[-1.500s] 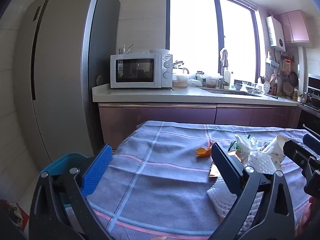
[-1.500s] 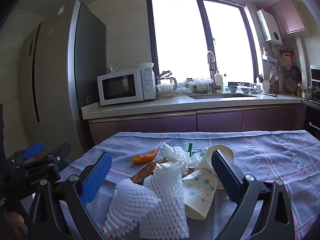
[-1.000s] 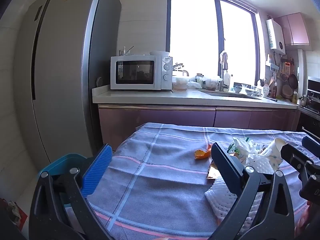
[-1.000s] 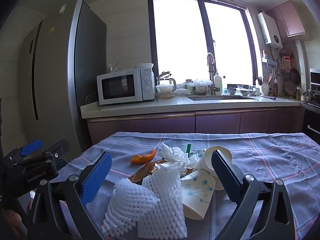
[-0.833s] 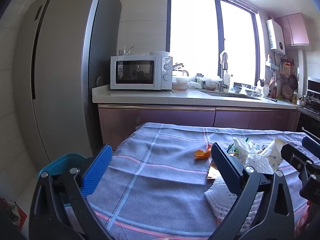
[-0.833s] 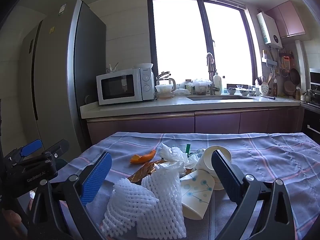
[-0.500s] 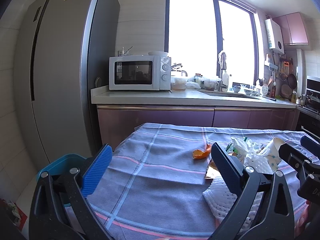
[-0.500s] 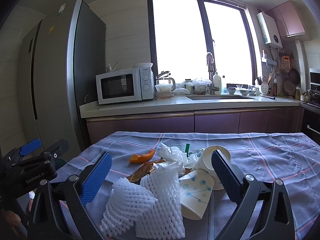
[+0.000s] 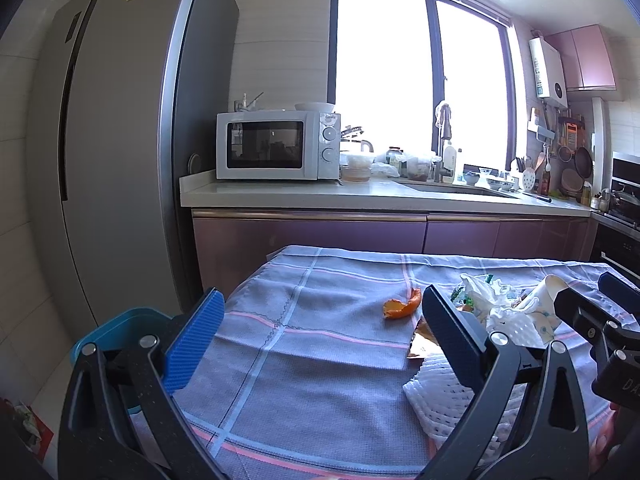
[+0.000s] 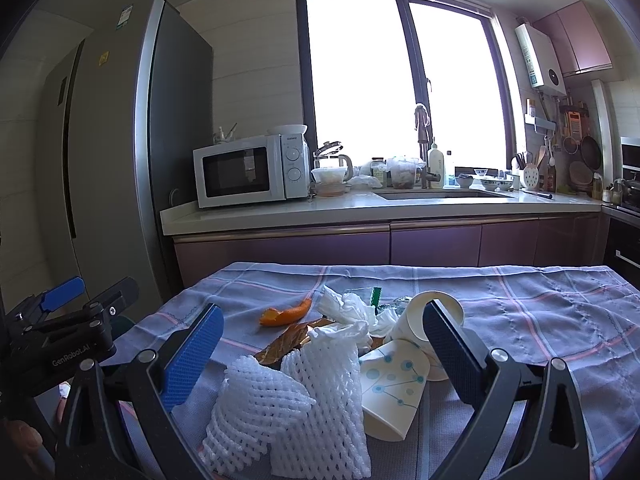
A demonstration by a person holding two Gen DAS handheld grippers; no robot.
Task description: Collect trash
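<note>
A heap of trash lies on the checked cloth (image 10: 540,316): white foam fruit nets (image 10: 288,408), two paper cups (image 10: 394,388), crumpled tissue (image 10: 348,308), a brown wrapper (image 10: 288,340) and an orange peel (image 10: 286,314). My right gripper (image 10: 320,344) is open and empty, its jaws either side of the nets and cups. My left gripper (image 9: 318,332) is open and empty over the bare left part of the cloth (image 9: 312,344); the peel (image 9: 402,308) and nets (image 9: 444,400) lie to its right. A teal bin (image 9: 120,328) stands below the table's left edge.
Behind the table runs a kitchen counter (image 9: 360,196) with a microwave (image 9: 276,152), a sink and dishes under a bright window. A tall grey fridge (image 9: 112,140) stands at the left. The right gripper's body shows at the right edge of the left wrist view (image 9: 600,320).
Both grippers have drifted slightly; the views shift a little. Both stay open and the trash has not moved.
</note>
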